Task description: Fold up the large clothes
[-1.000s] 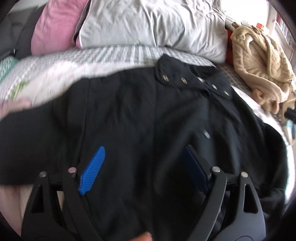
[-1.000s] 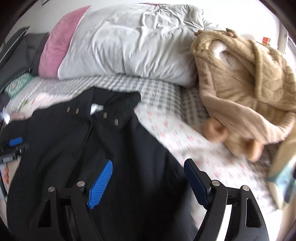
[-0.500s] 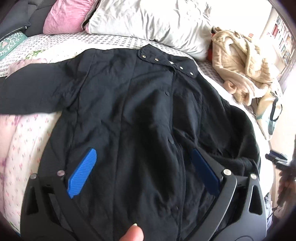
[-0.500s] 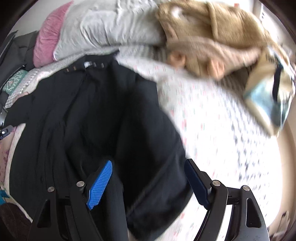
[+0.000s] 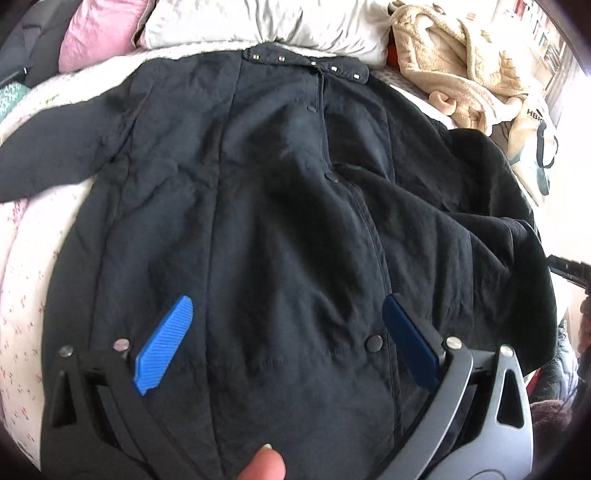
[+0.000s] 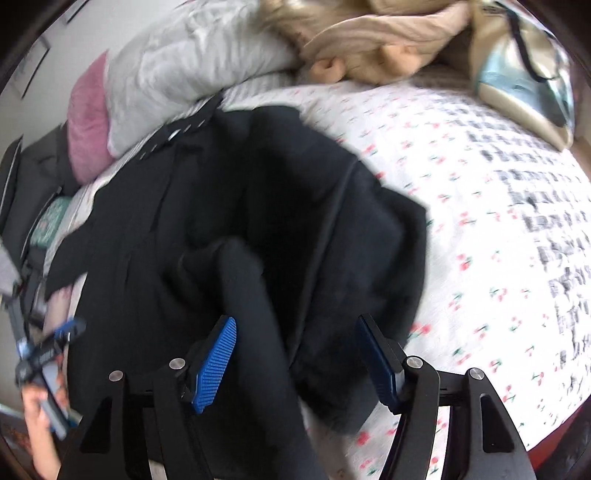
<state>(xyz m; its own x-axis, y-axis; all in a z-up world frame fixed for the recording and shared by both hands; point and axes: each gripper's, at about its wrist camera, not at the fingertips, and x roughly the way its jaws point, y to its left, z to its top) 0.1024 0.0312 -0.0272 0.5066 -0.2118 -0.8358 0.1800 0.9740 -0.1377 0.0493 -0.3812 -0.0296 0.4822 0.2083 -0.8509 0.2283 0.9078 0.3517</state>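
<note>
A large black coat (image 5: 280, 192) lies spread front-up on the bed, its snap collar (image 5: 306, 62) towards the pillows. My left gripper (image 5: 288, 306) hovers over the coat's lower front, jaws wide open with nothing pinched between them. A thumb tip (image 5: 264, 463) shows at the bottom edge. In the right wrist view the coat's right side (image 6: 258, 206) is bunched. A raised fold of its fabric (image 6: 251, 288) runs between the fingers of my right gripper (image 6: 295, 321). Its jaws are closing, and the pads do not clearly press the cloth.
A grey pillow (image 5: 266, 22) and a pink pillow (image 5: 99, 33) lie at the head of the bed. A beige fleece robe (image 5: 454, 62) and a tote bag (image 5: 532, 144) sit to the right. The cherry-print sheet (image 6: 480, 240) is bare right of the coat.
Both grippers drew back from the collar towards the coat's lower part. The left jaws widened. The right gripper rolled, shifted over the coat's bunched right side, and its jaws narrowed.
</note>
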